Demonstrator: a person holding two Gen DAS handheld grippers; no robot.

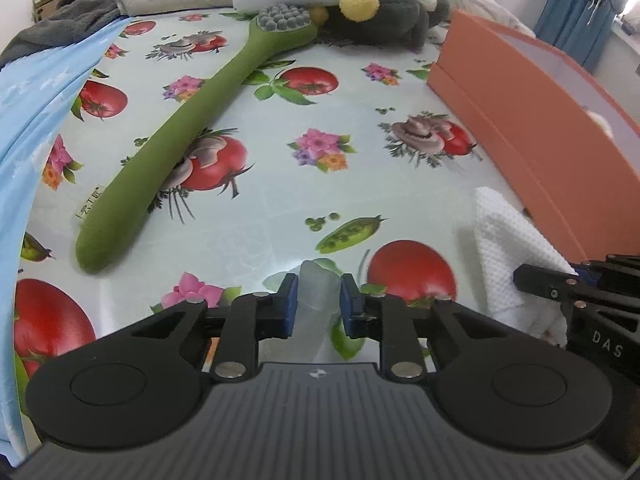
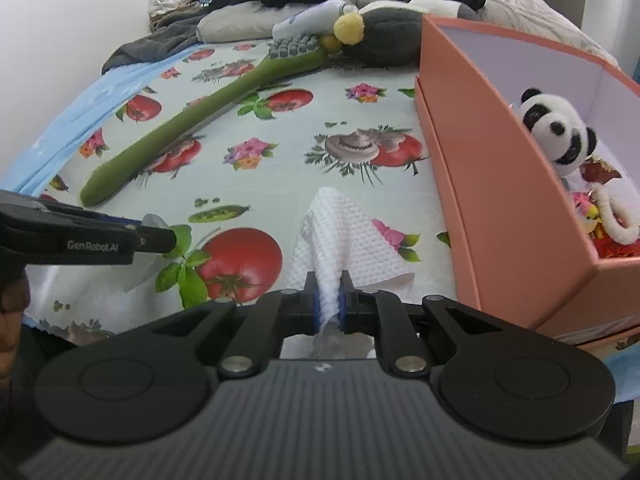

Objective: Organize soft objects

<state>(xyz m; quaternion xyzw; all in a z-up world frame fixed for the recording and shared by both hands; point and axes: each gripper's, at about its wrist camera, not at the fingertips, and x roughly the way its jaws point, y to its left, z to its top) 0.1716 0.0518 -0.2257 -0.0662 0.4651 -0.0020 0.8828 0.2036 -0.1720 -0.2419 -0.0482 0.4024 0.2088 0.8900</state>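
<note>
White waffle-textured cloth (image 2: 344, 236) is rising in a peaked fold off the fruit-print tablecloth (image 2: 304, 120), its ridge running away from the camera while the right gripper (image 2: 329, 300) is pinching its near edge. Left of it, the left gripper (image 1: 318, 300) is closing around a pale translucent lump (image 1: 318, 292) — whether the pads are pressing it I cannot tell. Farther off, a green long-handled brush (image 1: 176, 140) is lying diagonally, head pointing toward the far plush pile, and a panda toy (image 2: 560, 132) is sitting in the orange box (image 2: 500, 184) at right.

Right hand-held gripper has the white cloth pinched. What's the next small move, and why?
Probably lift the white cloth and carry it right, over the pink box. The right hand-held gripper is shut on it, the box is open with a panda toy already inside.
</note>
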